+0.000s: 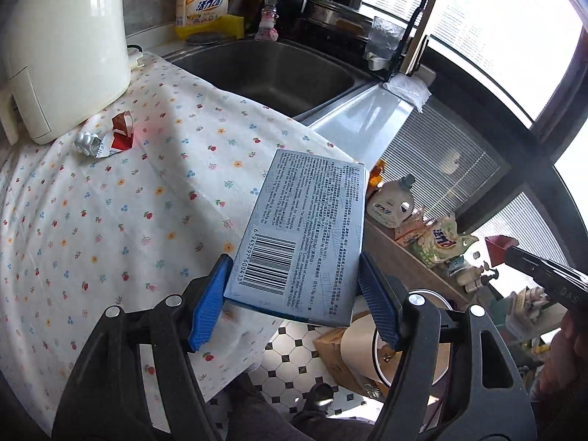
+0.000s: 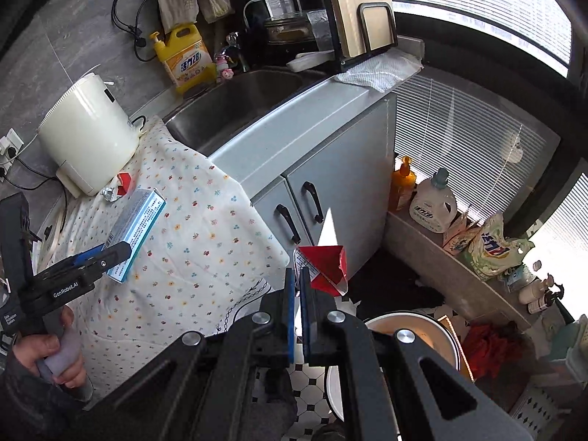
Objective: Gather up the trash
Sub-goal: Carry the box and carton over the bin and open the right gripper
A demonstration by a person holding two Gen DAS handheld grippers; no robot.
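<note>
My left gripper (image 1: 294,286) is shut on a light blue medicine box (image 1: 305,228) with a barcode, held above the edge of the flowered tablecloth (image 1: 110,202); box and gripper also show in the right wrist view (image 2: 137,226). My right gripper (image 2: 298,294) is shut on a red torn carton piece (image 2: 327,268), held in the air above a white bin (image 2: 415,334) on the floor. The carton piece shows at the right of the left wrist view (image 1: 498,250). A red wrapper and a silver blister pack (image 1: 106,139) lie on the cloth beside the white appliance (image 1: 66,44).
A steel sink (image 1: 272,73) lies beyond the cloth, with a yellow detergent bottle (image 1: 202,0) behind it. Grey cabinet doors (image 2: 330,191) stand below the counter. A low ledge (image 2: 441,253) carries detergent bottles and bags. A cardboard box (image 1: 338,352) sits on the tiled floor.
</note>
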